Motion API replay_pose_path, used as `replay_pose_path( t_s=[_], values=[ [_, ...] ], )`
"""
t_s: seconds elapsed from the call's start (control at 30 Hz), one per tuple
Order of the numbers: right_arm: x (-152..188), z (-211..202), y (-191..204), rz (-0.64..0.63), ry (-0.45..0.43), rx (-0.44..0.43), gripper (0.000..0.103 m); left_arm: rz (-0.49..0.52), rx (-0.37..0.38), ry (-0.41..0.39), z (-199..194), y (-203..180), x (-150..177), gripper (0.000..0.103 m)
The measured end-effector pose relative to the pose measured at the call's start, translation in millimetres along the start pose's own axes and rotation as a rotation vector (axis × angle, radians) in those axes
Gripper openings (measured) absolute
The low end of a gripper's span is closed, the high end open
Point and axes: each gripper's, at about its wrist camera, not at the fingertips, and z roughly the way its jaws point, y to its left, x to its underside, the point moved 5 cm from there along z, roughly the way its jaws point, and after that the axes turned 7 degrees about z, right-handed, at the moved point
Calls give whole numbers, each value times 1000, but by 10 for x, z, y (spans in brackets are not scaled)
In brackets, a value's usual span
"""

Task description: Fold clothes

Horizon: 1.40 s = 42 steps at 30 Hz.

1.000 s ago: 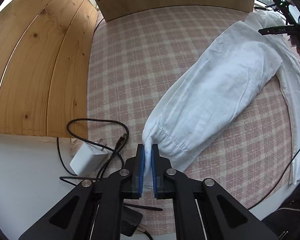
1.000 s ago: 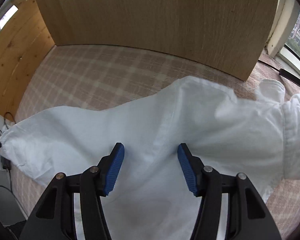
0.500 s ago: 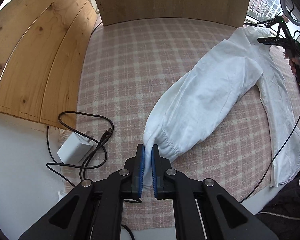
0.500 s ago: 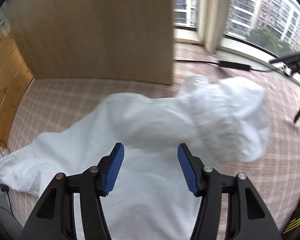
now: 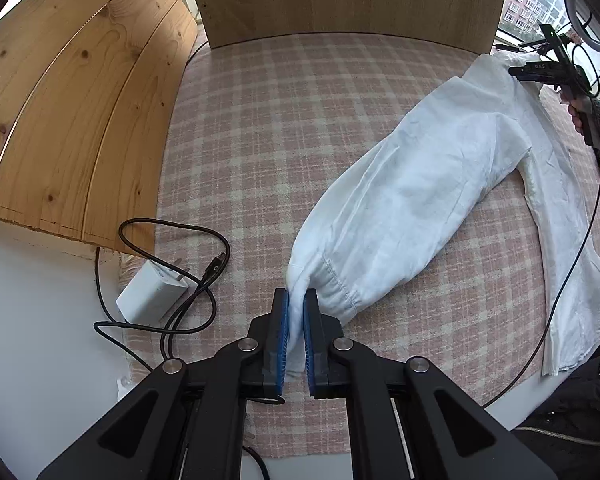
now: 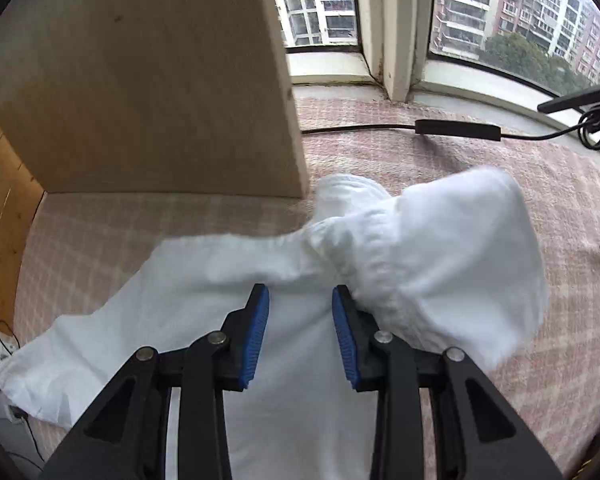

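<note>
The cuff of the white shirt point(image 5: 412, 200) is clamped between the jaws of the left gripper point(image 5: 296, 336). Ahead of them the shirt is spread over a plaid cloth point(image 5: 268, 120). The jaws of the right gripper point(image 6: 300, 328) are closing, with shirt fabric seen between them, not yet pinched.

White charger point(image 5: 150, 298), black cable point(image 5: 188, 276)

A flat high up: apartment blocks point(image 6: 540, 12) outside the window, pine-panelled wall point(image 5: 72, 112), phone charger point(image 5: 150, 296) on a checked cloth point(image 5: 284, 120).
</note>
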Motion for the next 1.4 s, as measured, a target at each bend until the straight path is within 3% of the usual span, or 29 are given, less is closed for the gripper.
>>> replay_pose_path(
  t_s=[0.13, 0.23, 0.33, 0.47, 0.53, 0.67, 0.77, 0.83, 1.0, 1.07, 1.23, 1.4],
  values=[
    [-48, -27, 24, -8, 11, -23, 32, -8, -1, 8, 15, -4, 10, 7],
    [47, -359, 94, 46, -24, -152, 33, -17, 5, -9, -26, 4, 0, 7],
    [406, -641, 451, -37, 24, -244, 33, -14, 15, -32, -93, -14, -56, 7],
    [1103, -757, 1022, -177, 160, -322, 33, 13, 36, -74, -242, -91, -141, 7],
    [1409, -665, 1214, -229, 221, -314, 33, 35, 43, -104, -362, -144, -192, 7],
    [1754, -316, 1262, -309, 264, -155, 33, 72, 72, -180, -676, -270, -307, 7],
    [1760, -380, 1165, -309, 241, -126, 33, 106, 72, -246, -984, -451, -389, 7],
    [1739, -573, 1026, -254, 226, -191, 33, 123, 69, -290, -1202, -590, -440, 7],
    [1551, -1230, 389, -146, 120, -272, 33, 180, 31, -364, -1671, -1152, -514, 7],
    [1453, -1552, 148, -90, 114, -371, 33, 207, -4, -374, -1813, -1447, -552, 7],
    [1587, -2288, -378, -114, 78, -456, 34, 335, -38, -372, -1963, -2463, -650, 7],
    [1720, -2273, -651, -136, 113, -457, 35, 530, 31, -294, -1671, -3704, -543, 6]
  ],
)
